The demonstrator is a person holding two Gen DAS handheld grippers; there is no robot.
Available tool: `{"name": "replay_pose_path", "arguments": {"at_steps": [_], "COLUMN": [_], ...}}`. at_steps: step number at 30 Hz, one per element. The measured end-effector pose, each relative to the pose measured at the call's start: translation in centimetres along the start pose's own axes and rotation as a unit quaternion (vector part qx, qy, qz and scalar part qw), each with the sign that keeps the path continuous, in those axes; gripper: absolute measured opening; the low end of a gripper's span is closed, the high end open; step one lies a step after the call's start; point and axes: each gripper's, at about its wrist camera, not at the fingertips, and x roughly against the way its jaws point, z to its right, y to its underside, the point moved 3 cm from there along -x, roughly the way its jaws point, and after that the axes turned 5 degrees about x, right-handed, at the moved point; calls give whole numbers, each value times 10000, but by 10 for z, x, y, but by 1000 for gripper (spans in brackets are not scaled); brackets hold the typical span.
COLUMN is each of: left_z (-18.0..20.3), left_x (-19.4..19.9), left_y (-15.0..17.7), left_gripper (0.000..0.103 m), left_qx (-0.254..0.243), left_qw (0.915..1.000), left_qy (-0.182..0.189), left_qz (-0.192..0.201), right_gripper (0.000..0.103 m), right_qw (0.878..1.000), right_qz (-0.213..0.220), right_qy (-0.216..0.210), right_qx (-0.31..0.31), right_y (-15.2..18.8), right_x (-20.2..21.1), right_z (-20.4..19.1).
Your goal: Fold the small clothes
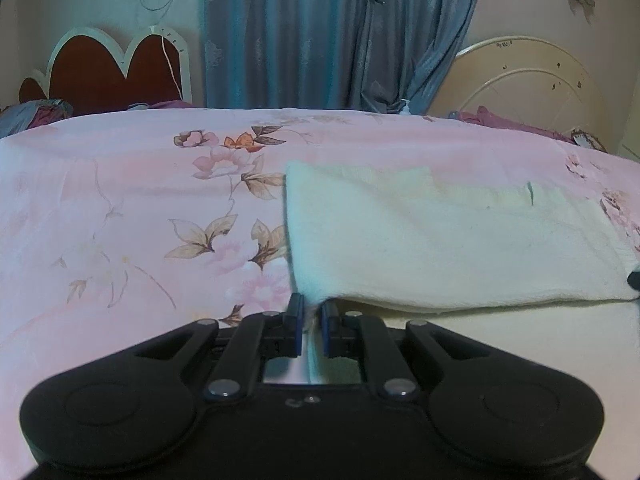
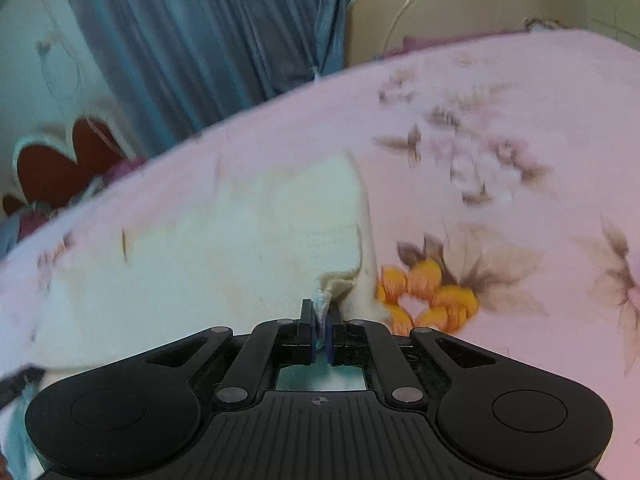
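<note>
A small cream-white cloth (image 1: 440, 240) lies on the pink floral bedsheet (image 1: 120, 200), with its near edge lifted. My left gripper (image 1: 312, 308) is shut on the cloth's near left corner. In the right wrist view the same cloth (image 2: 220, 248) spreads to the left, and my right gripper (image 2: 320, 320) is shut on its bunched near right corner. The tip of the right gripper shows at the right edge of the left wrist view (image 1: 634, 280). The right wrist view is blurred.
The bed with the pink sheet (image 2: 520, 120) fills both views. Behind it hang blue curtains (image 1: 320, 32). A red and white headboard (image 1: 108, 64) stands at the back left, a cream round headboard (image 1: 520, 80) at the back right, with purple bedding (image 1: 500, 120) in front of it.
</note>
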Motion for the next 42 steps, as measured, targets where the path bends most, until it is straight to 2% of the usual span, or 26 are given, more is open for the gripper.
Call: {"name": "replay_pose_path", "arguments": {"at_steps": [3, 6, 9, 11, 12, 13, 17, 22, 28, 32, 34, 36, 38, 40, 42], "left_z": [-1, -4, -7, -7, -6, -5, 2, 14, 17, 15, 13, 10, 6, 1, -1], "left_x": [3, 11, 21, 26, 29, 31, 34, 19, -10, -26, -37, -43, -46, -45, -42], "left_y": [-2, -5, -7, -10, -12, -14, -24, -39, -49, -50, -49, -46, -44, -42, -41], "left_gripper": [8, 9, 14, 19, 21, 22, 23, 26, 29, 32, 33, 39, 41, 31, 9], "left_qx": [19, 53, 131, 169, 190, 202, 219, 304, 388, 404, 401, 441, 530, 607, 585], "left_qw": [10000, 9999, 9998, 9998, 9998, 9997, 9997, 9993, 9991, 9989, 9986, 9982, 9978, 9977, 9980], "left_qy": [52, 134, 94, 81, 76, 73, 132, 174, 28, -123, -200, -238, -219, -167, -201], "left_qz": [-33, -64, -69, -62, -60, -62, -60, -103, -191, -208, -270, -317, -326, -256, -112], "right_gripper": [4, 5, 13, 27, 45, 53, 53, 53, 52, 33, 20, 13, 10, 10, 9], "right_qw": [9995, 9993, 9993, 9991, 9991, 9991, 9977, 9967, 9912, 9886, 9872, 9852, 9846, 9841, 9820], "right_qz": [289, 362, 367, 391, 401, 408, 545, 125, -112, -157, -166, -122, -54, 117, 324], "right_qy": [-136, -80, 60, 123, 99, 79, 180, 229, 313, 176, 105, 93, 71, 50, 58], "right_qx": [-53, 9, 78, 88, 73, 84, 350, 775, 1279, 1484, 1584, 1705, 1743, 1770, 1860], "right_y": [-11, -17, -18, -20, -21, -22, -31, -35, -26, -24, -24, -24, -26, -31, -35], "right_x": [12, 17, 18, 19, 19, 20, 21, -7, -33, -38, -40, -39, -39, -36, -31], "right_z": [-2, -2, 1, 3, 4, 4, 0, -15, -27, -30, -34, -40, -42, -45, -49]}}
